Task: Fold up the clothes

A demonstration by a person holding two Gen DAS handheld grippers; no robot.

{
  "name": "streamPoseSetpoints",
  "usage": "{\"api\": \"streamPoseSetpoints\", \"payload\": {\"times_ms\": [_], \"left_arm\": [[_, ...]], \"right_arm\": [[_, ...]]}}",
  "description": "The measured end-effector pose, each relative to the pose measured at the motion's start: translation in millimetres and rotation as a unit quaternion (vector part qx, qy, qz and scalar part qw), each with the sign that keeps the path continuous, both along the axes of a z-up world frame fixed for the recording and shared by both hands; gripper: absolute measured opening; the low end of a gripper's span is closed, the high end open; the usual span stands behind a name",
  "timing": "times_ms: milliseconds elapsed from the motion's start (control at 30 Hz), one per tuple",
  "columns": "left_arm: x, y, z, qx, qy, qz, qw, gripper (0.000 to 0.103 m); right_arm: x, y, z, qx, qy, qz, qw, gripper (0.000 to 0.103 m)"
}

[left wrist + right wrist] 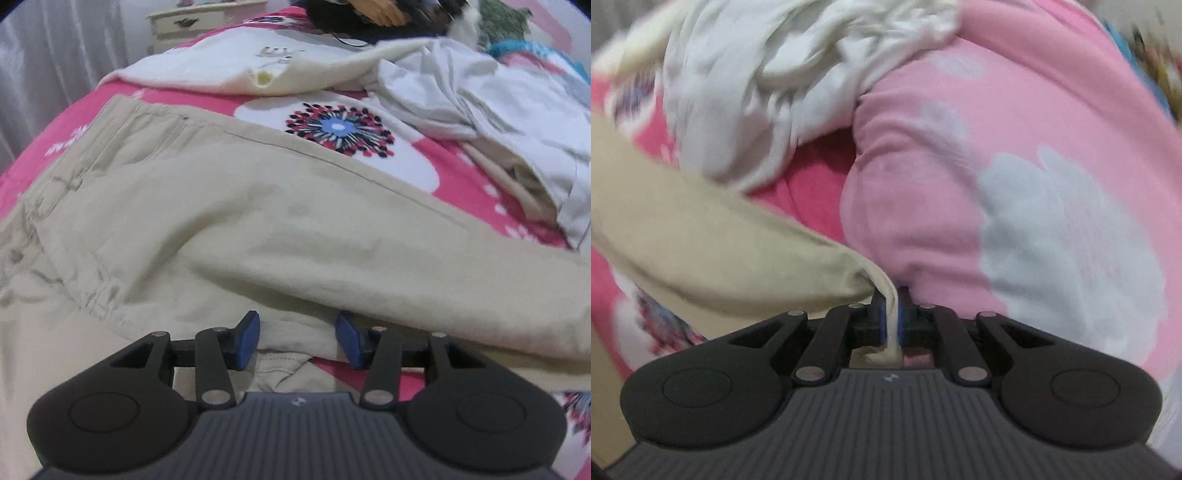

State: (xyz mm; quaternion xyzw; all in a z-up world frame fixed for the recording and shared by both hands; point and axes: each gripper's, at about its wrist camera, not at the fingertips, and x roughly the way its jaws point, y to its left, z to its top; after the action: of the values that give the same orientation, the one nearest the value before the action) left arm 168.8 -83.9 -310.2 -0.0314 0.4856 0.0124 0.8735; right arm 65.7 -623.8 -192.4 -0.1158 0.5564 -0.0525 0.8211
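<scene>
Beige trousers (229, 206) lie spread across the pink flowered bedspread (192, 99), waistband to the left, one leg running off right. My left gripper (297, 338) is open, its blue pads either side of the crotch fold of the trousers, close to the cloth. My right gripper (892, 317) is shut on the end of a beige trouser leg (701, 243), which stretches away to the left; the cloth is pinched between the blue pads. The right wrist view is blurred.
A cream garment (229, 70) and a crumpled white garment (480, 107) lie on the far side of the bed. The white garment also shows in the right wrist view (768, 74), next to a pale pink cushion with white clouds (1015, 166). A cream dresser (195, 22) stands behind.
</scene>
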Motion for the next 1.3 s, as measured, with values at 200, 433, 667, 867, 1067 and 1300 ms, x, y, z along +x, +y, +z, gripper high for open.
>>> {"api": "streamPoseSetpoints", "payload": {"times_ms": [200, 433, 667, 867, 1067, 1300], "left_arm": [[-1.6, 3.3, 3.6, -0.002, -0.001, -0.023, 0.9997, 0.049], [1.3, 6.0, 3.1, -0.01, 0.003, -0.035, 0.9993, 0.05], [2.2, 16.8, -1.5, -0.042, 0.004, -0.036, 0.9985, 0.05], [3.7, 33.0, 5.8, -0.068, -0.001, -0.051, 0.9964, 0.048], [8.7, 53.2, 3.3, -0.077, -0.002, -0.078, 0.9939, 0.048], [4.8, 71.7, -9.2, -0.122, 0.005, -0.096, 0.9879, 0.048]], "right_arm": [[-13.8, 9.2, 17.2, -0.03, -0.029, -0.014, 0.999, 0.012], [-24.8, -1.9, 69.6, -0.065, -0.15, -0.125, 0.979, 0.059], [-4.9, 63.7, 95.3, 0.035, -0.241, -0.023, 0.97, 0.06], [106.0, 211.1, 16.0, 0.241, -0.131, 0.229, 0.934, 0.06], [227.8, 317.3, -72.9, 0.265, -0.04, 0.26, 0.928, 0.06], [255.6, 364.5, -107.2, 0.226, 0.05, 0.272, 0.934, 0.062]]}}
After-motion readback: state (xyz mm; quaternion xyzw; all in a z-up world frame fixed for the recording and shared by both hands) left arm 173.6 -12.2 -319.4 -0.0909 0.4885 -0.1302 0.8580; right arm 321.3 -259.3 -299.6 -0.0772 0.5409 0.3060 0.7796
